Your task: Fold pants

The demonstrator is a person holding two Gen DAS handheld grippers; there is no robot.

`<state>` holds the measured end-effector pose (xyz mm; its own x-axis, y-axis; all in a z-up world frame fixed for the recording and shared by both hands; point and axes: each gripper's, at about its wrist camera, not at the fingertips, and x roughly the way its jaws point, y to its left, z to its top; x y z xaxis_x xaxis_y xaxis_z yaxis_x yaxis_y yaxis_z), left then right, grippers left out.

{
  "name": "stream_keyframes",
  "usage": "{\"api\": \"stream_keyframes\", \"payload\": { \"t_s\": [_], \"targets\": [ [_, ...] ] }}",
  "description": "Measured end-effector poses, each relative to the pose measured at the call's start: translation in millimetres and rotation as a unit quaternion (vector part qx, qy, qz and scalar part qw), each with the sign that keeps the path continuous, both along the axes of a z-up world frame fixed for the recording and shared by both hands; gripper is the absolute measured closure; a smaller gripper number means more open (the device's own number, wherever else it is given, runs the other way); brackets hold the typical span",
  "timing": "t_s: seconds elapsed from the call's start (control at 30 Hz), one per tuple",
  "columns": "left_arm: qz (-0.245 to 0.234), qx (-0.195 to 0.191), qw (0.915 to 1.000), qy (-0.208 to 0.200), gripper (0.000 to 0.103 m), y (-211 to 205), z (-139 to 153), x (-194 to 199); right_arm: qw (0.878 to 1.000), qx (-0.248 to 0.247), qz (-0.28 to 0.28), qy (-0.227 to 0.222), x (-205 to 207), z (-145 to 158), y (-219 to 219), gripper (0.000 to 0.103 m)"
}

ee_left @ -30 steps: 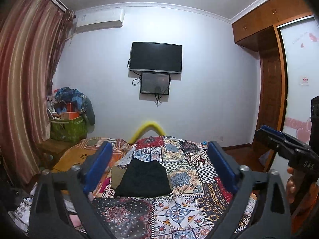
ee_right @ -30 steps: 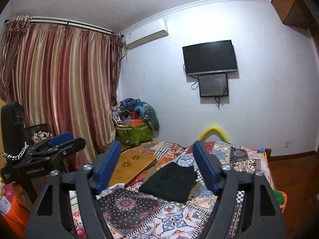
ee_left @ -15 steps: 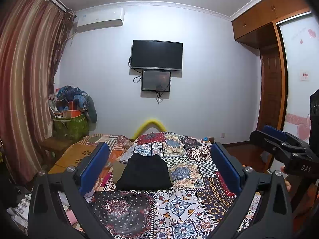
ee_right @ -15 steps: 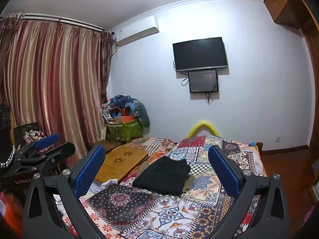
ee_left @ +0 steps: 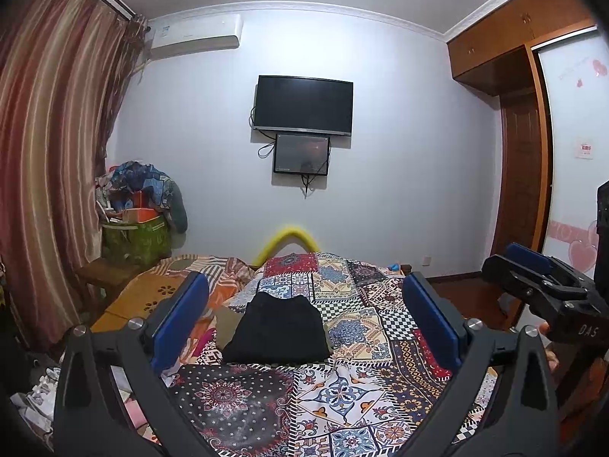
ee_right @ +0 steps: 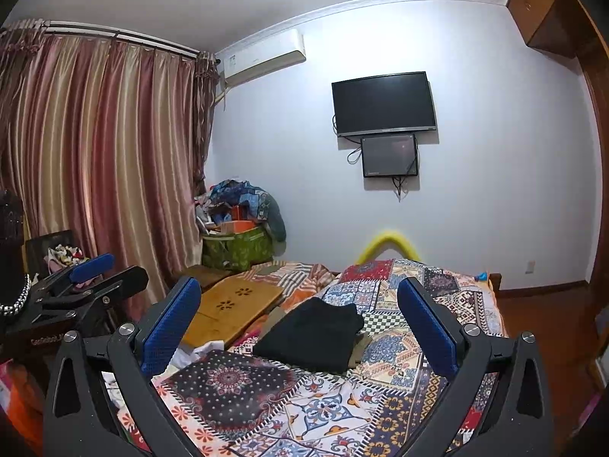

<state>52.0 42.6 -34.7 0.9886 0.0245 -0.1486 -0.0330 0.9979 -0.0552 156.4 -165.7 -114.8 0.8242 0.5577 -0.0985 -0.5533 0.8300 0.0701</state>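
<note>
Folded pants (ee_left: 279, 329) mid-bed (ee_left: 380, 400) (clear all round)

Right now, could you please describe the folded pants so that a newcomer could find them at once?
Start at the bed with the patchwork cover, below the wall TV. Near its middle lies a flat, neatly folded stack: the black pants. They are the only plain dark thing on the busy pattern, lying on top of an olive garment that peeks out beneath.
</note>
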Motion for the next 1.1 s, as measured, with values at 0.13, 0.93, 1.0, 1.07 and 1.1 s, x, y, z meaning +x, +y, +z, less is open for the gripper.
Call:
{"api": "stream_keyframes", "payload": {
  "t_s": [0.13,0.93,1.0,1.07,1.1],
  "targets": [
    [0.001,-0.001,1.0000,0.001,0.000,-1.1,-1.2,1.5,1.000,0.001,0.000,0.000,-1.1,1.7,-1.4,0.000],
    [-0.005,-0.002,1.0000,0.004,0.000,-7.2,-5.6,2.4,1.000,0.000,-0.003,0.001,-4.3,5.7,-6.6,0.000],
    [-0.010,-0.001,0.9999,0.005,0.000,-7.7,-6.1,2.8,1.000,0.000,-0.003,0.001,-4.1,6.2,-7.4,0.000],
    [-0.010,-0.001,0.9999,0.007,0.000,-7.3,-6.8,2.3,1.000,0.000,-0.003,0.001,-4.0,5.9,-7.4,0.000],
    [-0.011,-0.002,0.9999,0.008,0.000,-6.9,-7.0,2.0,1.000,0.000,-0.003,0.001,-4.4,6.2,-7.9,0.000]
  ]
}}
